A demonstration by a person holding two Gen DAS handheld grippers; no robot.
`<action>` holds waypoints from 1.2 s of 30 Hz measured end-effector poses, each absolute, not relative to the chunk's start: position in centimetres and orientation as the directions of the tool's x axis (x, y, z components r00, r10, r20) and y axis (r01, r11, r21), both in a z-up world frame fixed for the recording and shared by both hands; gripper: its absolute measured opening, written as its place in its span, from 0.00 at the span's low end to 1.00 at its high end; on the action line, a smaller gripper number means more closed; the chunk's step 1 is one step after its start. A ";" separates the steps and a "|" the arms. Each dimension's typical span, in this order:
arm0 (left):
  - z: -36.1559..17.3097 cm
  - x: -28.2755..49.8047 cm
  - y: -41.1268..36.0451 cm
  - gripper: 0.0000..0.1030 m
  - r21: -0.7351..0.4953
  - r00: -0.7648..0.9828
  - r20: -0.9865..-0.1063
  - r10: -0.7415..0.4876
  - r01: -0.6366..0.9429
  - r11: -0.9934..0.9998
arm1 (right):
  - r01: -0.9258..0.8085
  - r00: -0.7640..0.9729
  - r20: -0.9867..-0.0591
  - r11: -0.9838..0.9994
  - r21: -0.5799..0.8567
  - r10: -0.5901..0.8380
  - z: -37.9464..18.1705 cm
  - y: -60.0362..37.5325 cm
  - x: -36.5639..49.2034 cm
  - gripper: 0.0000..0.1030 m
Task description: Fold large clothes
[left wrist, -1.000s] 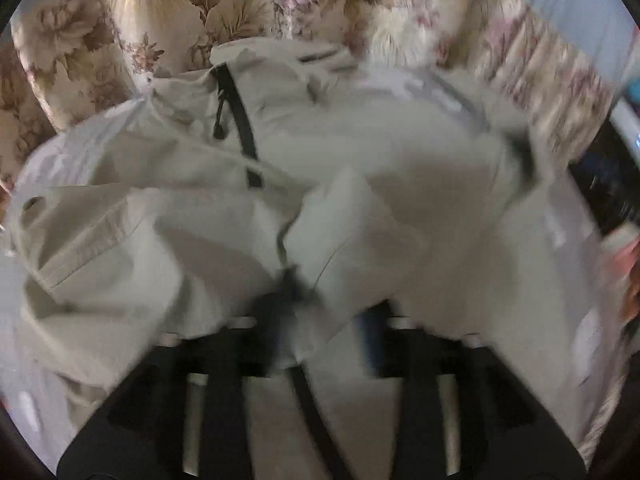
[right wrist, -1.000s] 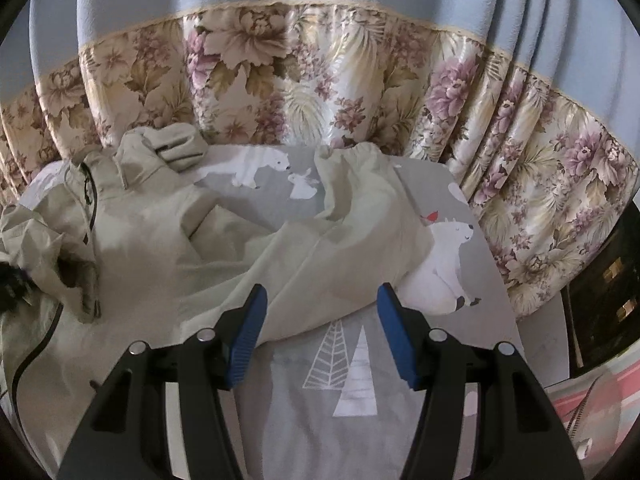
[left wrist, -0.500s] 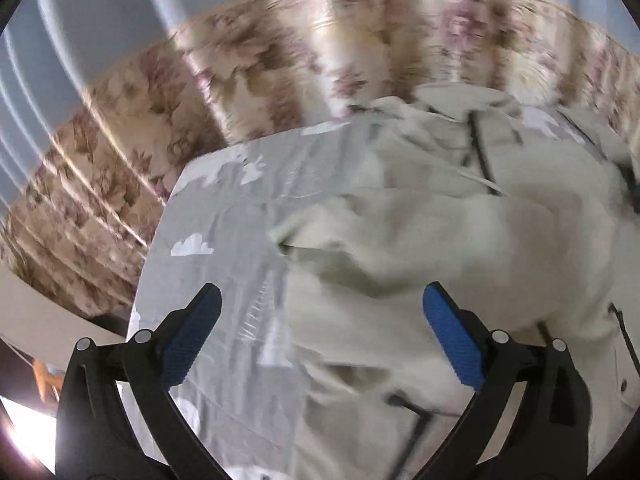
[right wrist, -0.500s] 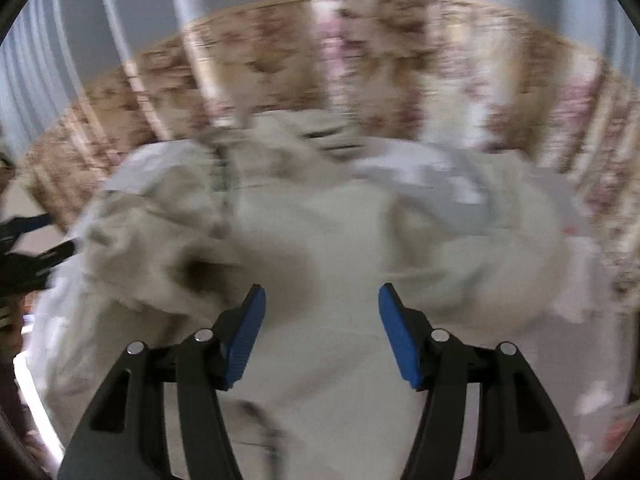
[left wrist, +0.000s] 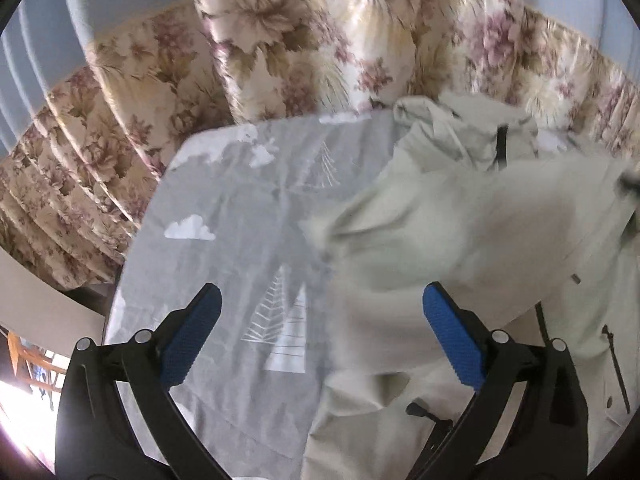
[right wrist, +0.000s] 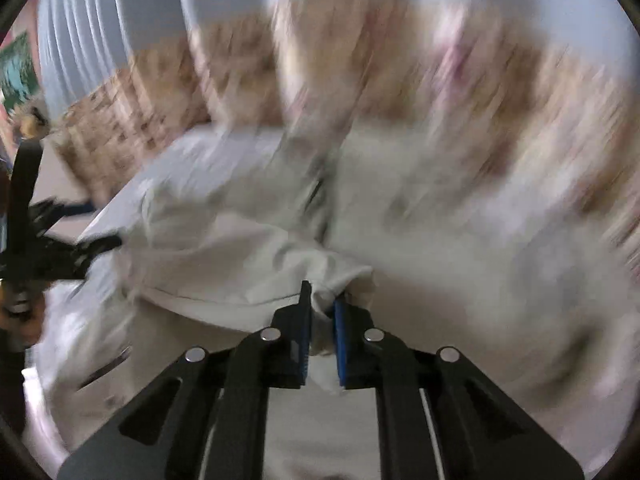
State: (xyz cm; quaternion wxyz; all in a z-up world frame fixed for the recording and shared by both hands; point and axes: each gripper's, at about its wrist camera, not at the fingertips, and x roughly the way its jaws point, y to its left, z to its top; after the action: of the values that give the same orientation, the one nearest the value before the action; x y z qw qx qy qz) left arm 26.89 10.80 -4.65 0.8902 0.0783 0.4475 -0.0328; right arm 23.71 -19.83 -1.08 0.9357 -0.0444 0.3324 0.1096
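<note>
Left wrist view: my left tongs (left wrist: 320, 340) stand wide apart, grasping nothing, above the grey printed sheet (left wrist: 240, 208); the beige jacket (left wrist: 480, 240) lies heaped at right. Right wrist view, blurred: my right tongs (right wrist: 322, 322), jaws just closing, pinch a fold of that jacket at lower centre. Spreading seems underway; next, my left tongs need an edge.

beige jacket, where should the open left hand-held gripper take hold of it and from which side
Probably the loose raised fold at the beige jacket's near left edge, where it meets the bare grey sheet. Come in from the sheet side with the left hand-held gripper; its jaws stand wide and empty. The right hand-held gripper has just closed on another fold.
</note>
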 end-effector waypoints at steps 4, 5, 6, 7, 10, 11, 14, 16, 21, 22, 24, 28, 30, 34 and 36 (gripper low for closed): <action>-4.0 26.4 11.5 0.97 0.105 0.599 -0.801 0.002 0.137 0.985 | -0.283 0.653 -0.750 0.953 -0.110 0.107 -2.5 -22.8 20.6 0.15; -4.3 26.5 11.3 0.97 0.100 0.587 -0.810 -0.006 0.148 0.984 | -0.293 0.594 -0.800 0.949 -0.115 0.086 -4.5 -23.4 20.4 0.20; -4.6 26.7 11.1 0.97 0.103 0.580 -0.814 -0.005 0.153 0.983 | -0.282 0.556 -0.830 0.948 -0.144 0.040 -6.3 -24.1 20.1 0.25; -4.9 26.9 10.6 0.97 0.115 0.577 -0.816 0.002 0.158 0.981 | -0.254 0.538 -0.843 0.952 -0.172 -0.009 -7.6 -25.0 19.8 0.38; -5.7 27.9 8.7 0.97 0.125 0.558 -0.830 -0.005 0.195 0.973 | -0.154 0.563 -0.825 0.987 -0.043 0.052 -7.1 -28.9 18.1 0.46; -5.9 28.2 8.2 0.97 0.125 0.552 -0.834 -0.013 0.211 0.969 | -0.129 0.580 -0.812 0.992 -0.014 0.064 -6.5 -29.9 17.9 0.50; -6.7 29.6 5.9 0.96 0.147 0.556 -0.830 -0.033 0.276 0.950 | -0.066 0.625 -0.774 0.995 0.075 0.100 -5.1 -32.0 18.4 0.55; -7.8 30.9 4.8 0.79 0.176 0.551 -0.835 -0.016 0.294 0.940 | -0.049 0.623 -0.771 0.990 0.132 0.134 -5.4 -32.5 20.0 0.55; -10.2 34.8 5.3 0.09 0.143 0.519 -0.855 -0.008 0.250 0.958 | -0.109 0.545 -0.799 0.966 0.235 0.255 -9.0 -29.2 23.2 0.53; -10.2 35.5 6.2 0.08 0.139 0.537 -0.844 0.005 0.211 0.968 | -0.120 0.542 -0.804 0.969 0.216 0.246 -9.6 -28.3 23.5 0.47; -10.3 36.7 8.1 0.07 0.108 0.517 -0.856 0.008 0.164 0.981 | -0.133 0.515 -0.834 0.980 0.150 0.198 -11.2 -26.5 24.9 0.19; -11.2 37.3 11.3 0.21 0.031 0.446 -0.894 -0.042 0.155 0.987 | -0.095 0.517 -0.856 0.993 -0.065 -0.006 -13.1 -25.7 27.5 0.08; -10.3 35.9 11.1 0.63 0.148 0.488 -0.870 0.066 0.133 0.980 | -0.078 0.536 -0.836 0.993 0.088 0.116 -11.9 -27.2 27.6 0.09; -7.2 32.1 10.7 0.90 0.155 0.571 -0.819 0.055 0.128 0.980 | -0.135 0.584 -0.759 0.956 0.261 0.289 -8.8 -27.2 25.8 0.17; -6.4 30.5 9.3 0.90 0.133 0.589 -0.808 0.014 0.159 0.978 | -0.160 0.595 -0.728 0.937 0.309 0.341 -8.2 -26.2 25.5 0.31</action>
State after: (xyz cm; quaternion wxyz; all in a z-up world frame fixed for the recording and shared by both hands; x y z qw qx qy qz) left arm 30.50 9.26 -6.38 0.8861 0.0959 0.4516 -0.0409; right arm 25.52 -26.21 -8.20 0.8867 0.1062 0.4273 0.1414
